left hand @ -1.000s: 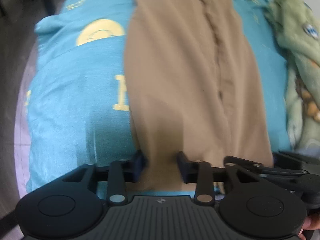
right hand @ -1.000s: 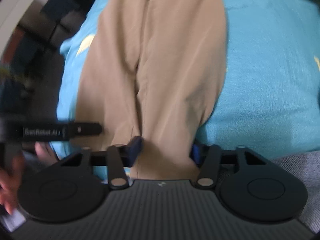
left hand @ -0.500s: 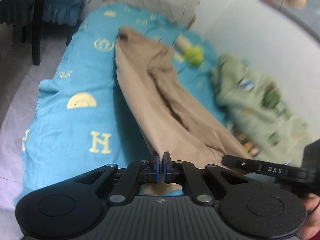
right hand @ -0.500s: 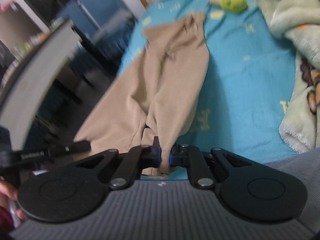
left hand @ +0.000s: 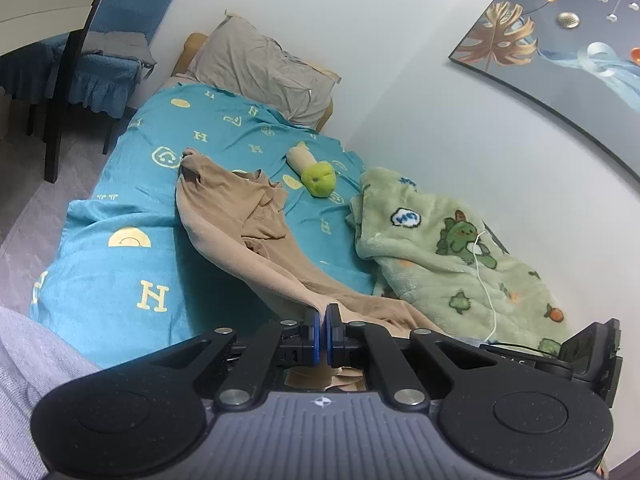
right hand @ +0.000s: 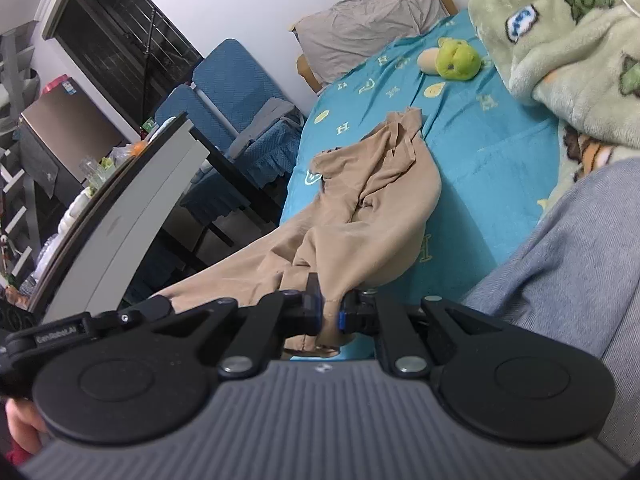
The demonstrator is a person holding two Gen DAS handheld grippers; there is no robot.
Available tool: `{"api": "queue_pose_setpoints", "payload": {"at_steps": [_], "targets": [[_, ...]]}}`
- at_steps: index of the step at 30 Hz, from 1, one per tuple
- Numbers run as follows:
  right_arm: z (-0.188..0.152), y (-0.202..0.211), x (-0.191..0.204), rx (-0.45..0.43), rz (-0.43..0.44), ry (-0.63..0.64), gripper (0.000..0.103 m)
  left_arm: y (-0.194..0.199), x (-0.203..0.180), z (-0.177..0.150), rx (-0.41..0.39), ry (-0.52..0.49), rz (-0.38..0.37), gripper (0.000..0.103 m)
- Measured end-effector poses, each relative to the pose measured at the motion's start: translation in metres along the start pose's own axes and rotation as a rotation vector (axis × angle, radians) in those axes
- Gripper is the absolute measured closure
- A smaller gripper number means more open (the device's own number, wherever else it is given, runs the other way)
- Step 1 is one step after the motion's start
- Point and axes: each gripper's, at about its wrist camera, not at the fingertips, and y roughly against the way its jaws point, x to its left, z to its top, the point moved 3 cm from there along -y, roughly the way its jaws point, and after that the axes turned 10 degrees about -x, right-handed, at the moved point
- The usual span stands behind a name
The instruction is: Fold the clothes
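Bed (left hand: 120, 272): trousers (left hand: 240, 216), blanket (left hand: 440, 240), toy (left hand: 318, 176)

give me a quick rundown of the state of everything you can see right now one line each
Left tongs: shut on trousers.
Right tongs: shut on trousers.
Trousers: near end lifted, far end rumpled on the bed.
Blanket: bunched up by the wall.
Plush toy: lying on the sheet.
Pillow: propped at the head, creased.
Sheet: spread, wrinkled.

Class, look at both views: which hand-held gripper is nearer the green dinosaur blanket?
Right. The right hand-held gripper sits beside the blanket's near edge; the left hand-held gripper is beyond it, farther away.
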Motion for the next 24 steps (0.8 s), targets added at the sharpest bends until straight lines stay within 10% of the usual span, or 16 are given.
{"api": "queue_pose_setpoints", "payload": {"at_steps": [8, 24], "targets": [[0.021, -0.035, -0.016, -0.017, -0.017, -0.014, 0.092, -0.052, 0.022, 0.026, -0.005, -0.004, 0.070, 0.100], [0.074, -0.242, -0.057, 0.081, -0.154, 0.044, 0.092, -0.261, 0.111, 0.068, 0.023, -0.146, 0.240, 0.100]]}}
